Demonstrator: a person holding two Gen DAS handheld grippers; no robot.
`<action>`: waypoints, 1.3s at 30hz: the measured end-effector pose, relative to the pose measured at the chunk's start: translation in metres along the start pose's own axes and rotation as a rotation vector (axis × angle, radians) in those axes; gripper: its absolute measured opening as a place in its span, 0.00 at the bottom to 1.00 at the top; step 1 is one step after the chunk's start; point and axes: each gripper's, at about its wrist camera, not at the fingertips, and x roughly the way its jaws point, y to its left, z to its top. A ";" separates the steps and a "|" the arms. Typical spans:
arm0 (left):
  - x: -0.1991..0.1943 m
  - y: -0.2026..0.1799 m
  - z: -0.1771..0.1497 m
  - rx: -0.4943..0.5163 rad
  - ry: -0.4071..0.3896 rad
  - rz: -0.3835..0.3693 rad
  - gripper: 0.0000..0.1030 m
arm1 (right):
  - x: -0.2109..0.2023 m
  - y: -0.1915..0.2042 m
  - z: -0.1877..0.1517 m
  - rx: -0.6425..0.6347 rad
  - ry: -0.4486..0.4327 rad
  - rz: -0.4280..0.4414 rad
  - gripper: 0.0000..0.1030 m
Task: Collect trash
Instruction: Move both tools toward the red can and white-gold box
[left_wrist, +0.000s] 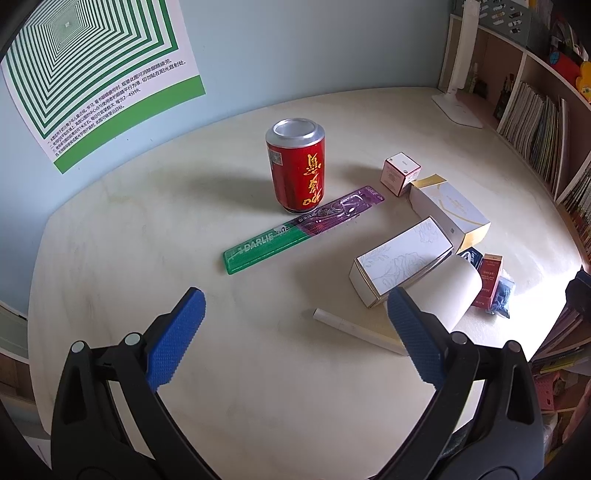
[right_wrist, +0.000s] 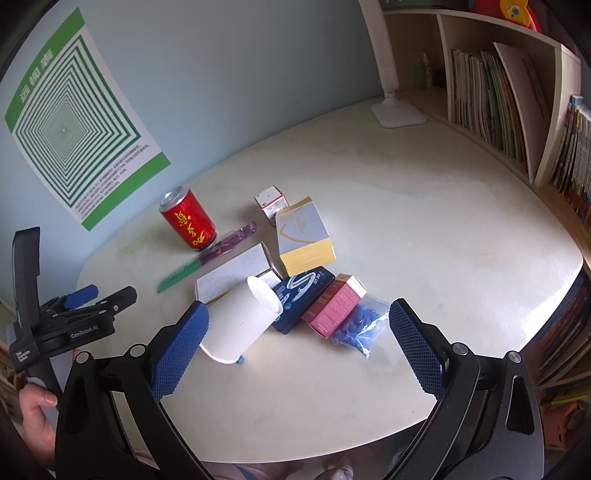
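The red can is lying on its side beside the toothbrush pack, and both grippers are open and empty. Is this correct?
Not quite. In the left wrist view the red can stands upright beside the toothbrush pack. The rest holds: the left gripper and the right gripper are open and empty.

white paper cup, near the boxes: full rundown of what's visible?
The paper cup is plain white, looks like thin card, with no print visible. It lies tipped on its side on the table, open mouth towards the boxes, flat base towards the camera. No contents are visible at its mouth. Its rim rests against the dark blue box, and it overlaps the white flower-print box behind it. A small blue bit lies at its base. Neither claw touches it.
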 end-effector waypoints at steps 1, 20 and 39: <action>0.000 0.000 0.000 0.000 0.001 -0.001 0.94 | 0.000 0.000 0.000 0.000 0.001 0.001 0.94; -0.001 0.013 -0.001 -0.007 0.003 0.015 0.94 | 0.006 0.010 0.001 -0.006 0.012 0.014 0.94; 0.003 0.018 0.001 -0.013 0.013 0.014 0.94 | 0.008 0.015 0.004 -0.019 0.013 0.018 0.94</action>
